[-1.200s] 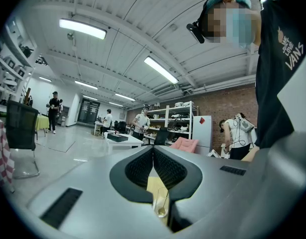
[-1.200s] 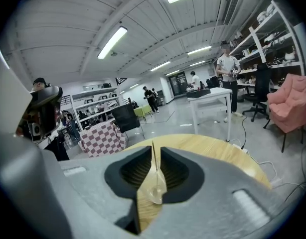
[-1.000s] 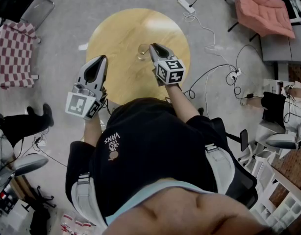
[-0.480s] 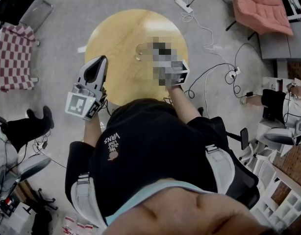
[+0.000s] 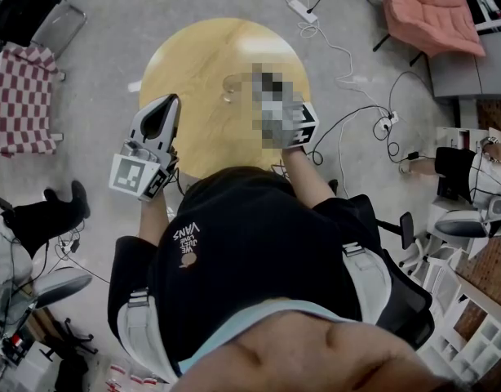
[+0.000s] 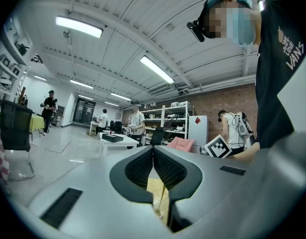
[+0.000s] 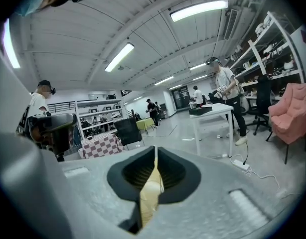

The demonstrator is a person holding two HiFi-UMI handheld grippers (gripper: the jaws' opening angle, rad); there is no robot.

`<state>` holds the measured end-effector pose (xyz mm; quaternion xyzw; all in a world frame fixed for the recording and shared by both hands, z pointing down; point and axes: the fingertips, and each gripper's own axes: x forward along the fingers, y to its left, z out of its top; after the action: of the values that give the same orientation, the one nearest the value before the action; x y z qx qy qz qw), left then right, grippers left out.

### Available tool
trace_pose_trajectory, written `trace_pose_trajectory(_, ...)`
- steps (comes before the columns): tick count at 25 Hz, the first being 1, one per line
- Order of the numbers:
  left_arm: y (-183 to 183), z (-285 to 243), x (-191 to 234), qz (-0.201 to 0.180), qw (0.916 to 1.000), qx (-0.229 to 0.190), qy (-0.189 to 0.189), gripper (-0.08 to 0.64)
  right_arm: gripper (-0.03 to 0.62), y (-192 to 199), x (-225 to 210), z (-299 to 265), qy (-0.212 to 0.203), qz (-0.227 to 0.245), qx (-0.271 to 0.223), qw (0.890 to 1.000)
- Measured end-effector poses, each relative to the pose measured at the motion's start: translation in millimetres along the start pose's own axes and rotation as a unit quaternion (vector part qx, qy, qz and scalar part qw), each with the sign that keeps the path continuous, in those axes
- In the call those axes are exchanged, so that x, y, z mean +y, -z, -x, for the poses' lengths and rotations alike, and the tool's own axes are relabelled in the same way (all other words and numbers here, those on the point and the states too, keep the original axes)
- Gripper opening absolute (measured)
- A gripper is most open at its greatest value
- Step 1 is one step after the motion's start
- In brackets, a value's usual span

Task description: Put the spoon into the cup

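Right hand-held gripper [image 7: 155, 152], pressed together like left hand-held gripper [image 6: 153, 151], has backed from the cup [image 5: 232, 86] holding the spoon [image 6: 161, 196].

The cup [image 5: 232, 87] is a clear glass, upright on the round yellow bench [image 5: 185, 72], near its middle. The left gripper view shows a thin spoon [image 6: 163, 195] inside it, leaning, with the handle tilted up toward the rim.
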<state>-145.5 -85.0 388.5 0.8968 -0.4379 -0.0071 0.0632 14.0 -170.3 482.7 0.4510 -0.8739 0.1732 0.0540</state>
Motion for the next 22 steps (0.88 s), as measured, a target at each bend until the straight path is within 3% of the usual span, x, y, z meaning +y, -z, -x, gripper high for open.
trace_pose_trajectory(1,1,1,1,-0.003,1.0,-0.002,0.001,-0.002,0.002,-2,0,2,0.001,0.0,-0.003,1.0)
trace_pose_trajectory(4,4,3,1,-0.01,0.9999,-0.007,0.001,-0.002,0.002,-5,1,7,0.0,0.001,-0.008,1.0)
trace_pose_trajectory(10,-5,-3,-10,0.012,0.9999,0.002,0.001,-0.002,0.0,-16,6,18,-0.007,-0.002,-0.024,1.0)
trace_pose_trajectory(22,6,-6,-19,-0.003,1.0,-0.005,0.006,-0.002,-0.002,-40,13,44,-0.022,0.002,-0.05,0.998)
